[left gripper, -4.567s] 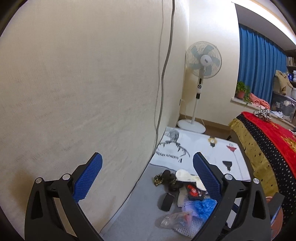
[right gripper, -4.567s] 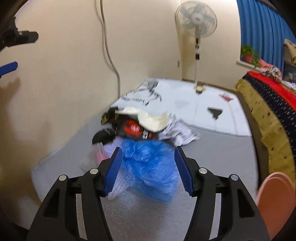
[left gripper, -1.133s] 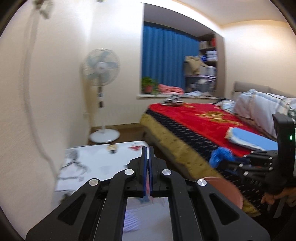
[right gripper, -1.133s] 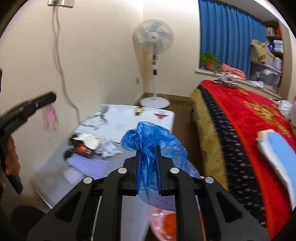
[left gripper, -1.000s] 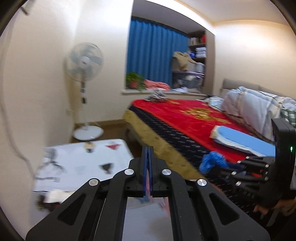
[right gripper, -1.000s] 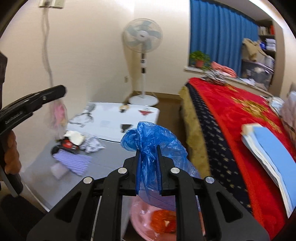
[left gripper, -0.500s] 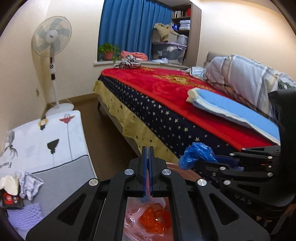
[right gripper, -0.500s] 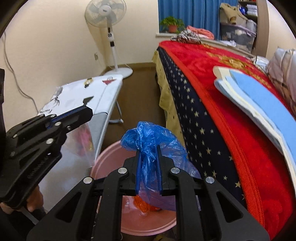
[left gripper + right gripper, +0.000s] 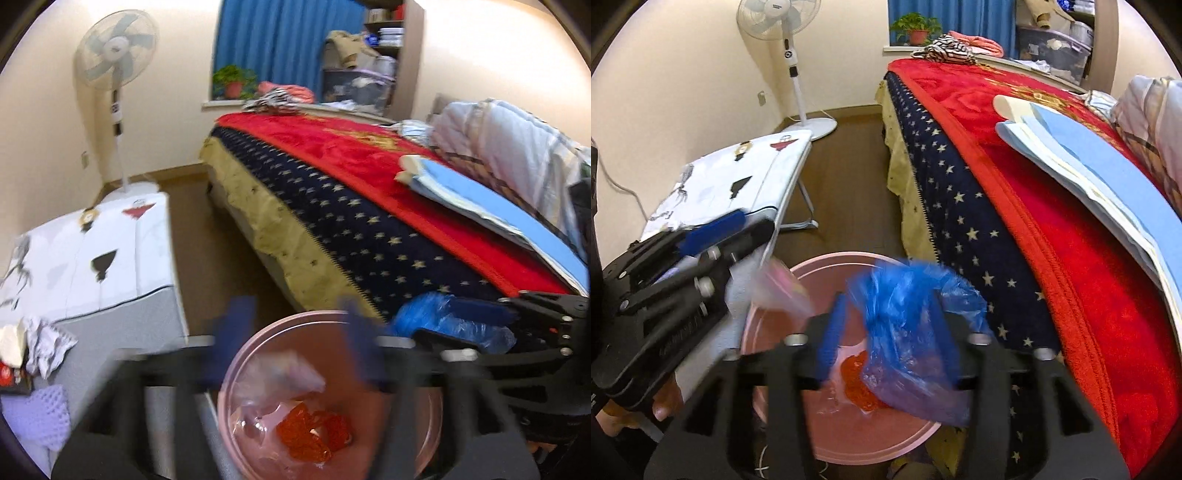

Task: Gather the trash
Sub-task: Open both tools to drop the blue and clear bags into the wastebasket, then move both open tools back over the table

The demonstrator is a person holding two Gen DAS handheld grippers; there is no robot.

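Observation:
A pink round bin (image 9: 369,325) stands on the floor under both grippers, with orange trash (image 9: 310,432) at its bottom. My left gripper (image 9: 295,314) is over the bin and its jaws are opening. A clear pinkish plastic bag (image 9: 291,373) hangs loose just below them. The right wrist view shows that bag (image 9: 779,288) dropping from the left gripper (image 9: 750,225) over the bin rim (image 9: 812,269). The jaws of my right gripper (image 9: 890,306) are opening too. A crumpled blue plastic bag (image 9: 905,325) sags between them, free of the left pad.
A bed with a red and navy starred blanket (image 9: 1034,258) runs close along the right of the bin. At left, a low grey table (image 9: 122,325) holds crumpled paper (image 9: 44,343) and purple mesh (image 9: 37,413). Behind are a white-covered board (image 9: 738,177), a standing fan (image 9: 792,55) and brown floor.
Both grippers swung from the table to above the pink bin and sank. Both were shut on their bags; now both jaws stand apart and the bags are coming loose.

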